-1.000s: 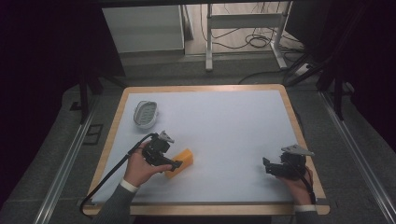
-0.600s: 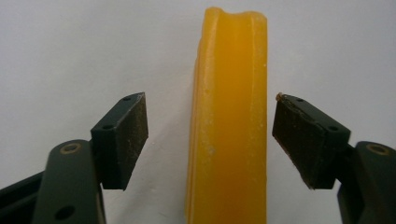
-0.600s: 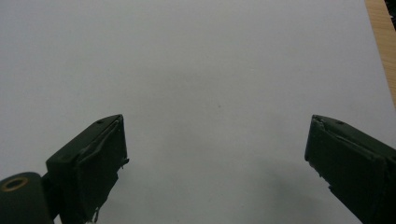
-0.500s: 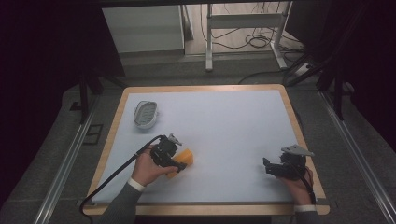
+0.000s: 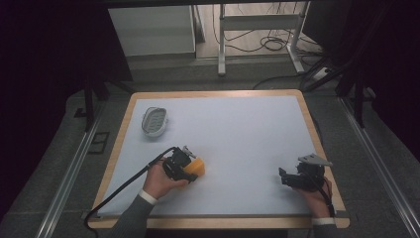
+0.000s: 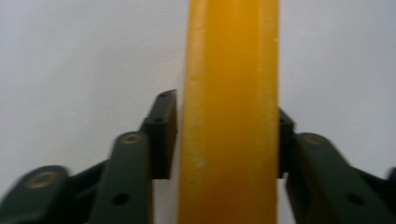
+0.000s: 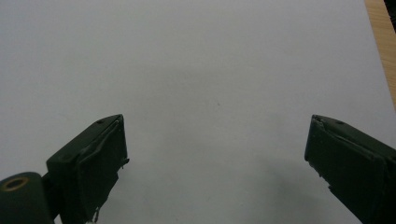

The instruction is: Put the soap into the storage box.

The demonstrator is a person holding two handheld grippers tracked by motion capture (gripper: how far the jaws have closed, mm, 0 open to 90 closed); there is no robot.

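- High view: left gripper [image 5: 190, 171] at near-left of the white table [image 5: 237, 134], held by left hand [image 5: 161, 181]; jaws on either side of a yellow sponge block [image 5: 197, 167] resting on the tabletop. Black cable [image 5: 124, 186] trails from it toward the near-left table edge.
- High view: right gripper [image 5: 285, 177] at near-right, in right hand [image 5: 317, 196], grey three-cornered plate on top, well apart from the block. Grey oval soap dish [image 5: 154, 120] sits far-left on the table, well apart from both grippers.
- Left gripper view: block [image 6: 231, 112] stands as a yellow bar between the jaws; right jaw touching its side, left jaw just beside it w/ a thin gap. Jaws closed in on block, grip not full both sides.
- Right gripper view: right gripper [image 7: 217, 154] jaws wide apart, nothing between them, white tabletop [image 7: 196, 70] beneath; wooden table edge [image 7: 383, 42] at upper right.
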